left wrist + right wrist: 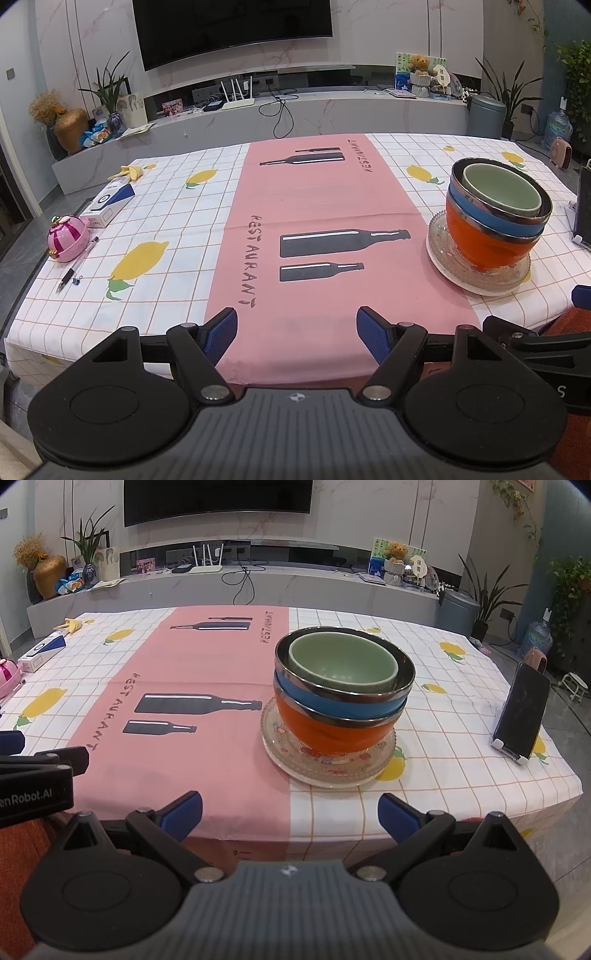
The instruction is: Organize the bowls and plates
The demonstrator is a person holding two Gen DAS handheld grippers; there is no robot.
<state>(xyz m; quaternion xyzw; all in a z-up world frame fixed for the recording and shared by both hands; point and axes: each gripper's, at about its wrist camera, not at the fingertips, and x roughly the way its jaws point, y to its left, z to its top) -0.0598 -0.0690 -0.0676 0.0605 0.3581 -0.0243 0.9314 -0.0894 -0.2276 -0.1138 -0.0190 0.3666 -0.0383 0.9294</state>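
Nested bowls on plates, toward the table's (480, 738) right edge.

We hold the left gripper (297, 332) and right gripper (290, 814) wide apart, empty; the green bowl (343, 664) sits in the blue bowl (332, 701), then the orange bowl (332, 731), hiding the glass plates' (328, 764) centres.

Sitting nested and upright: green bowl (341, 664) inside blue bowl (332, 701), that inside orange bowl (332, 734), both outer ones steel-rimmed. Resting on clear patterned glass plate (284, 749), itself lying on a white plate (328, 780), right of the pink strip.

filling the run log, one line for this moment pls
left claw open | right claw open | bowls nested on glass plate | untouched
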